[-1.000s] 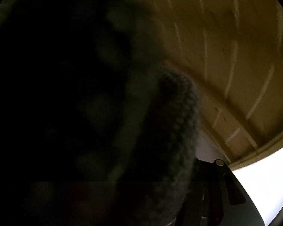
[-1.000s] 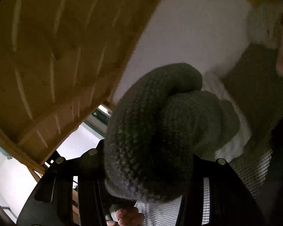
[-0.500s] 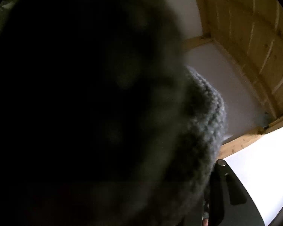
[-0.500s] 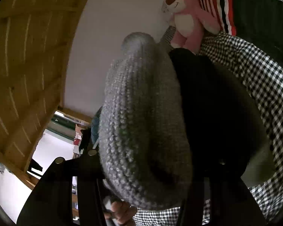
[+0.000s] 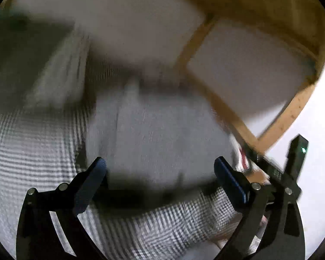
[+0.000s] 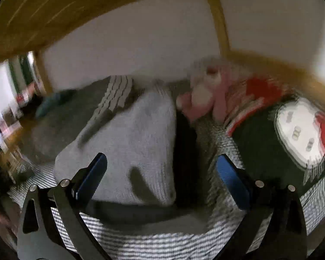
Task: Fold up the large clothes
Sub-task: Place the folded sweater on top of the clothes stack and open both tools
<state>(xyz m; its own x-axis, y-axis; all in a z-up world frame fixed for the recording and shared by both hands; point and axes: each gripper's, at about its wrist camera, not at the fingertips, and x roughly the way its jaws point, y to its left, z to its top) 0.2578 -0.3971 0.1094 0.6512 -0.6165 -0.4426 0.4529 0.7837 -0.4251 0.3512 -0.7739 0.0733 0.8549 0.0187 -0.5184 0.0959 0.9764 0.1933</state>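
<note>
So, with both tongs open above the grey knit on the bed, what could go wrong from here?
1. The grey knit garment lies bunched, not flat, with a dark layer at its edge; a fold may trap wrinkles.
2. The pink plush toy and a dark garment with a white print sit close beside it; either could be caught or dragged.
3. Both the left tongs and right tongs are opening with nothing gripped, so the knit may slump on the checked sheet.

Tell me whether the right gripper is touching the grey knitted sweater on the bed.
Apart. In the right wrist view the right gripper has its jaws opening wide, and the grey knitted sweater lies on the checked bedcover beyond them, pinched by neither pad.
</note>
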